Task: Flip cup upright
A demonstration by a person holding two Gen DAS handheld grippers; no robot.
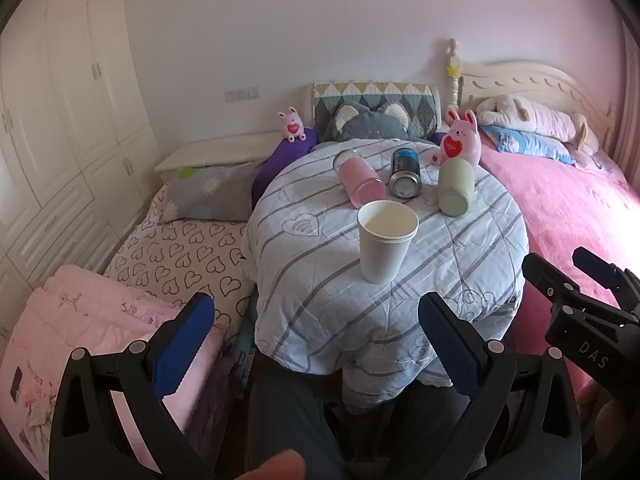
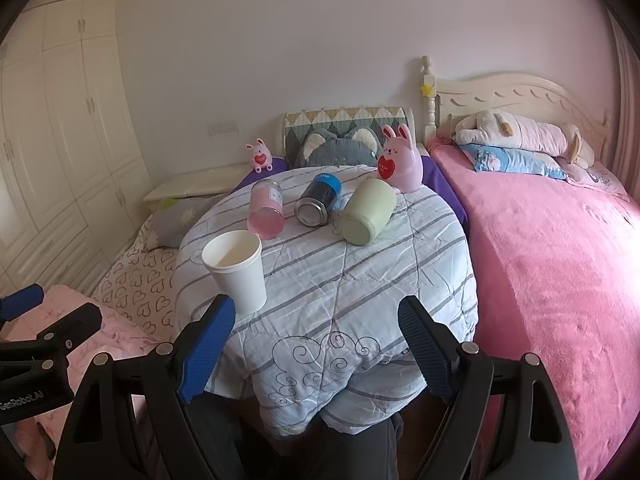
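1. Left wrist view: the left gripper (image 1: 316,344) has its jaws spread wide, holding nothing.
2. The white paper cup (image 1: 386,246) stands upright, mouth up, ahead of the left gripper and slightly toward its right finger, clear of both blue pads (image 1: 188,344).
3. The cup rests on the round desk covered with a pale blue striped quilted cloth (image 1: 320,280).
4. Beyond the cup, three containers lie on their sides: a pink transparent tumbler (image 1: 360,180), a blue-and-silver metal can (image 1: 405,172) and a pale green cylindrical cup (image 1: 456,190).
5. The right gripper (image 1: 576,276) shows at the right edge of this view.
6. Right wrist view: the right gripper (image 2: 316,344) likewise has its jaws apart and empty.
7. The white paper cup (image 2: 240,270) stands just ahead of the left finger's blue pad (image 2: 208,350); contact cannot be determined.
8. The pink tumbler (image 2: 266,210), metal can (image 2: 318,200) and green cup (image 2: 368,214) lie farther ahead on the desk (image 2: 360,300).
9. A pink rabbit figure (image 2: 400,164) sits behind the green cup.
10. The left gripper (image 2: 24,320) appears at the left edge; its opening cannot be judged from here.
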